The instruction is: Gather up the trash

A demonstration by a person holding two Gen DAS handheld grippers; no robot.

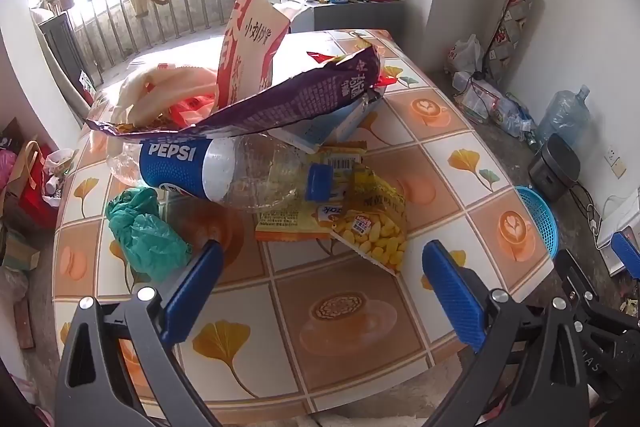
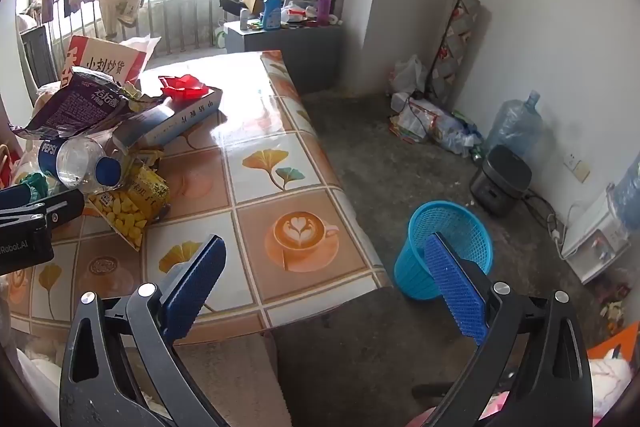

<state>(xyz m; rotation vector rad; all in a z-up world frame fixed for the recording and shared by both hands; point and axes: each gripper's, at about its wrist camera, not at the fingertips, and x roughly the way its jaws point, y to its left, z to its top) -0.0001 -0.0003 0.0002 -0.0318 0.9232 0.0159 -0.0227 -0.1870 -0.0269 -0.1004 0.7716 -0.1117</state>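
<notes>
While both sets of jaws stand wide apart and empty, the left gripper (image 1: pixel 320 287) faces the trash heap at twelve o'clock: crumpled green plastic bag (image 1: pixel 146 231), clear Pepsi bottle (image 1: pixel 224 171), yellow snack packet (image 1: pixel 372 223). Tugging the bottle could topple the purple wrapper (image 1: pixel 280 99) resting on it. The right gripper (image 2: pixel 332 287) has the blue mesh basket (image 2: pixel 444 227) at one o'clock; its bottom is probably hidden.

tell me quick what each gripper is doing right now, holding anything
Left gripper: open, jaws wide apart, nothing between them, above the table.
Right gripper: open, jaws wide apart, holding nothing.
</notes>
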